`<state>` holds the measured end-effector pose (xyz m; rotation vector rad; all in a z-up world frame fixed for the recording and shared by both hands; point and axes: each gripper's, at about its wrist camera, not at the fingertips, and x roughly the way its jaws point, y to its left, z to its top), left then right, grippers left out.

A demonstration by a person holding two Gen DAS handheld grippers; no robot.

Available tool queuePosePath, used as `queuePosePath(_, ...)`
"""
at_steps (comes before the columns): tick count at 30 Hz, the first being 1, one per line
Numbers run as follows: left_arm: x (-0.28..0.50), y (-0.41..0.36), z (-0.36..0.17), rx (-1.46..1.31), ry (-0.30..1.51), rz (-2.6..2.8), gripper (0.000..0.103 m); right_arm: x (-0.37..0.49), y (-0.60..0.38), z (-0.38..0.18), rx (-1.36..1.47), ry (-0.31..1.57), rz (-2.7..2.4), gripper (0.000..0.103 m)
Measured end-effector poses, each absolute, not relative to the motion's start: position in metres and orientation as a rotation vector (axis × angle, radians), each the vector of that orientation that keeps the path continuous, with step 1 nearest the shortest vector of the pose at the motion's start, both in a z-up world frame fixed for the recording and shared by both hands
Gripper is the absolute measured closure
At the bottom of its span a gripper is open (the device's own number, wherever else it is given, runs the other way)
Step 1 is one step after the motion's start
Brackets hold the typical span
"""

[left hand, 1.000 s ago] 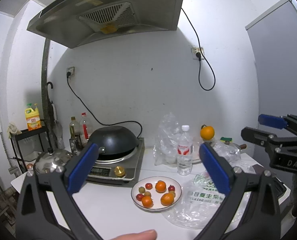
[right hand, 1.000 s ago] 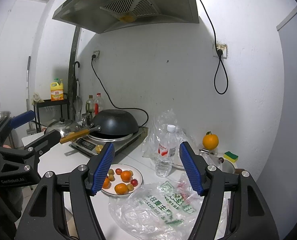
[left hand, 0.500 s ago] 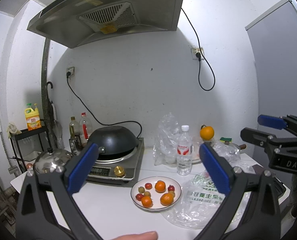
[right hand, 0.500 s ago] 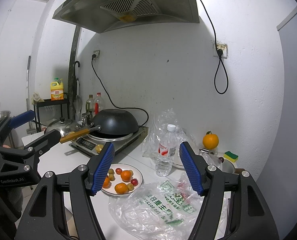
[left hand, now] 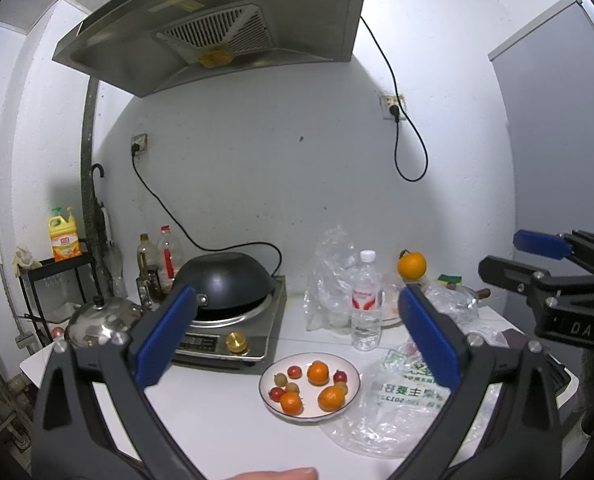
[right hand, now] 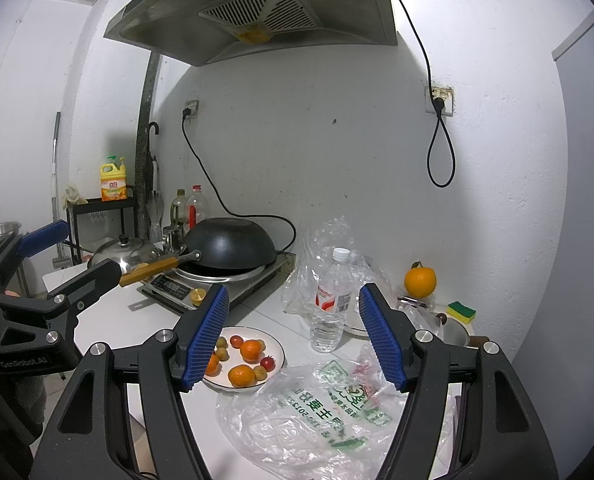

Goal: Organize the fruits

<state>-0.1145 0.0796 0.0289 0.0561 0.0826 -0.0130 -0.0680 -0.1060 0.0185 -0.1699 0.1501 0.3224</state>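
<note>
Blue-padded, both the left gripper and right gripper are held wide apart, empty, above the fruit on the plate ahead. Round pieces could be squeezed sideways and rolled off; the bag beneath the right gripper could be snagged.

Wok on cooktop, water bottle

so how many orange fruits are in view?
4: three small orange fruits on the round white plate, plus one larger orange at the back by the wall. More may hide in the bags.
</note>
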Motion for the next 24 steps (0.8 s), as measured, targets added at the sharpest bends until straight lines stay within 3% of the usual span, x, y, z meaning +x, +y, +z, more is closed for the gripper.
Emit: queuePosePath(24,-0.1154,0.0735,0.0292,0.058,0.082,-0.023,0.001,-0.0679,-0.1089,0.0143,-0.169,0.152,0.321,0.032)
